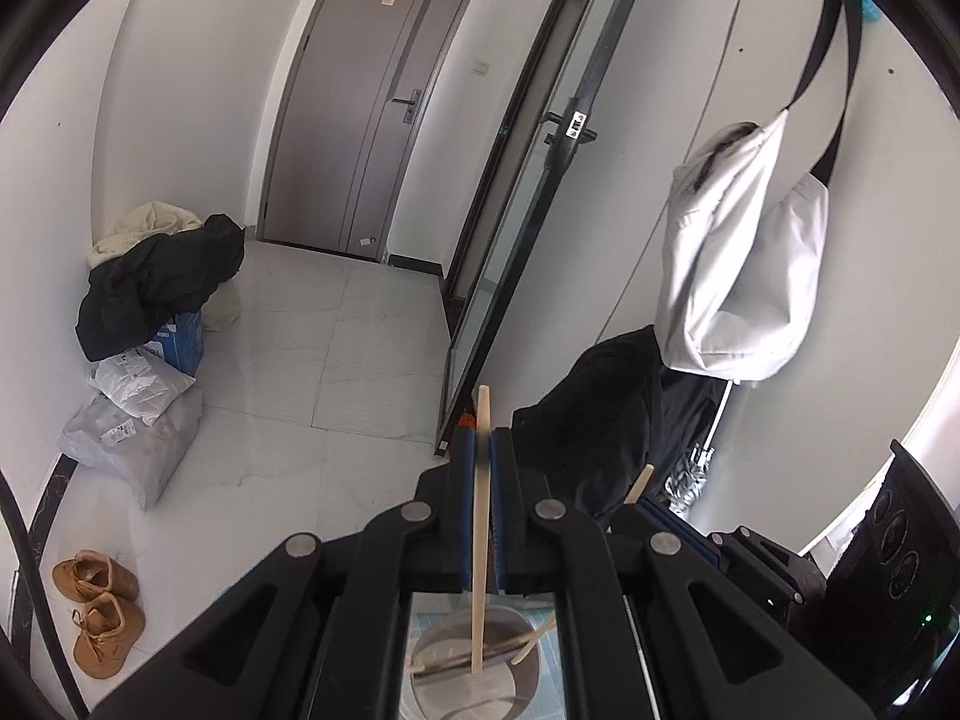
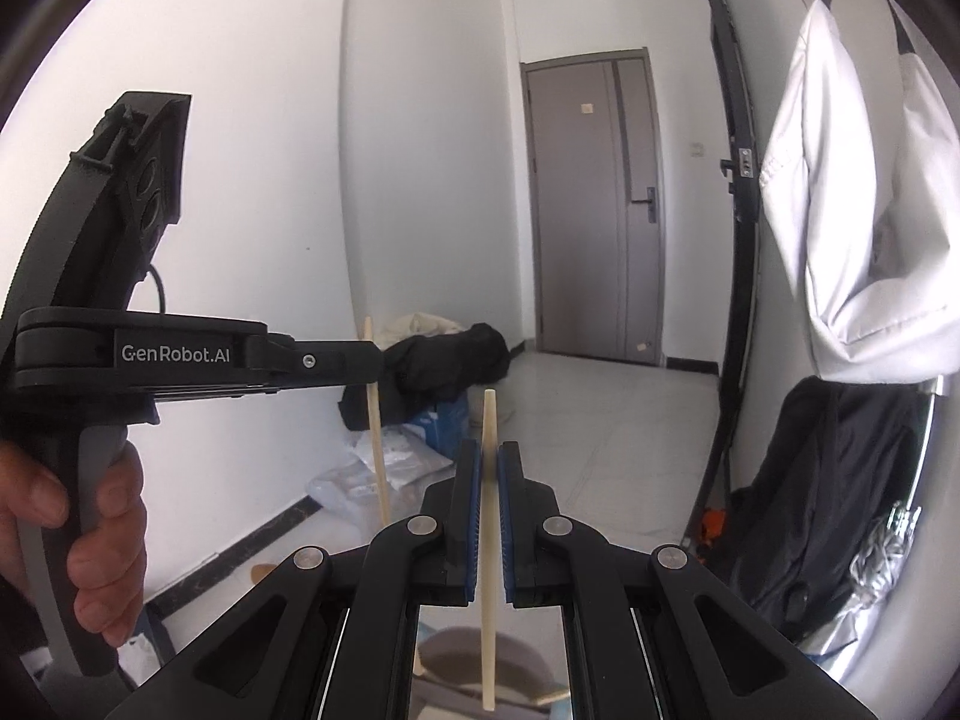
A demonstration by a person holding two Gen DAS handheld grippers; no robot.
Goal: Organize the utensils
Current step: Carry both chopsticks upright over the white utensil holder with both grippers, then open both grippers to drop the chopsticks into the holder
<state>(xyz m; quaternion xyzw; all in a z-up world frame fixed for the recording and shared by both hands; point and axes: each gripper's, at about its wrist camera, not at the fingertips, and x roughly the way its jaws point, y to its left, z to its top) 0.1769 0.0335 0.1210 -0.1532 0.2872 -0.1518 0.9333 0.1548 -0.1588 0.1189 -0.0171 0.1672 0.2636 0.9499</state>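
Observation:
My left gripper (image 1: pixel 483 441) is shut on a pale wooden chopstick (image 1: pixel 480 540) that stands nearly upright between its blue pads. Under it, low in the left wrist view, a grey metal bowl (image 1: pixel 528 684) holds a few more chopsticks (image 1: pixel 534 639). My right gripper (image 2: pixel 489 450) is shut on a second upright chopstick (image 2: pixel 489 414), with the bowl (image 2: pixel 456 654) dimly visible below. The two grippers are side by side, lifted above the bowl. In the right wrist view a hand (image 2: pixel 102 540) holds the left gripper (image 2: pixel 372 360) with its chopstick (image 2: pixel 378 438). The right gripper (image 1: pixel 639 507) and its chopstick tip (image 1: pixel 643 477) show in the left wrist view.
A grey door (image 1: pixel 366 120) stands ahead across a white tiled floor. A black-framed glass door (image 1: pixel 522 222) is to the right. A white bag (image 1: pixel 738 258) hangs over dark clothes (image 1: pixel 600 420). Clothes and parcels (image 1: pixel 150 312) and brown shoes (image 1: pixel 99 612) lie on the left.

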